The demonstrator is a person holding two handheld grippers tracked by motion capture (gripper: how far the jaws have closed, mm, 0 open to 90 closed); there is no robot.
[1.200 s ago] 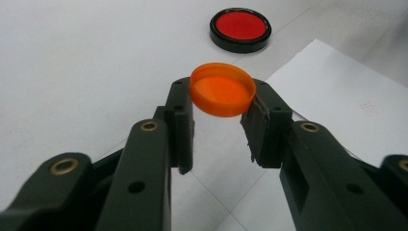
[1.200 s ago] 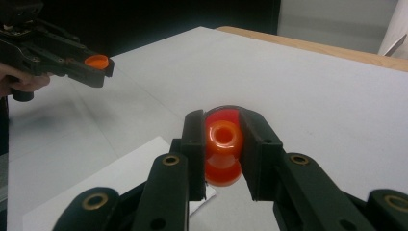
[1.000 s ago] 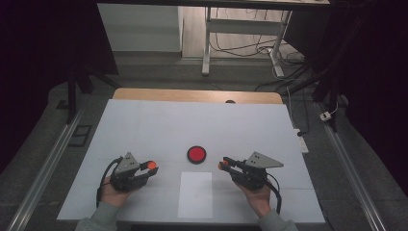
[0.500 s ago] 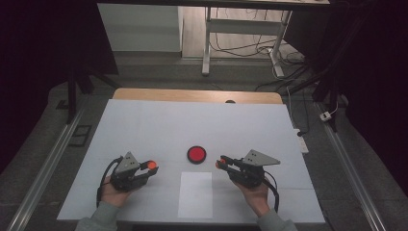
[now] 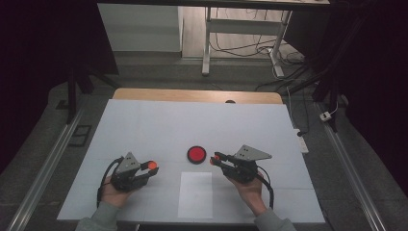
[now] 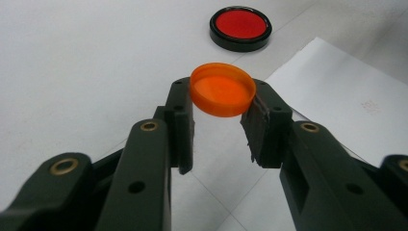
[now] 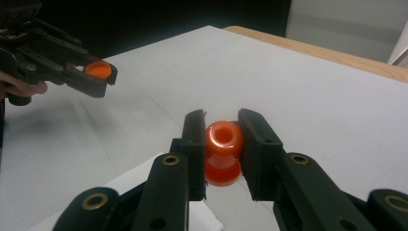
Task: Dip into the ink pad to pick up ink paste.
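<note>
Orange cap (image 6: 223, 90): round, shallow, hollow side up, roughly level, clamped by its rim between the left gripper (image 6: 219, 126) jaws, above the desk (image 5: 144, 125) near the front-left area. Small orange bottle (image 7: 223, 152): glossy, waisted body with an open round mouth facing the camera, pinched at the neck between the right gripper (image 7: 221, 144) jaws, off the desk, right of centre near the front edge. Red disc with black rim (image 5: 196, 154): lies flat on the desk, about mid-width, between the two grippers, just beyond a white sheet (image 5: 196, 194) at the front edge.
</note>
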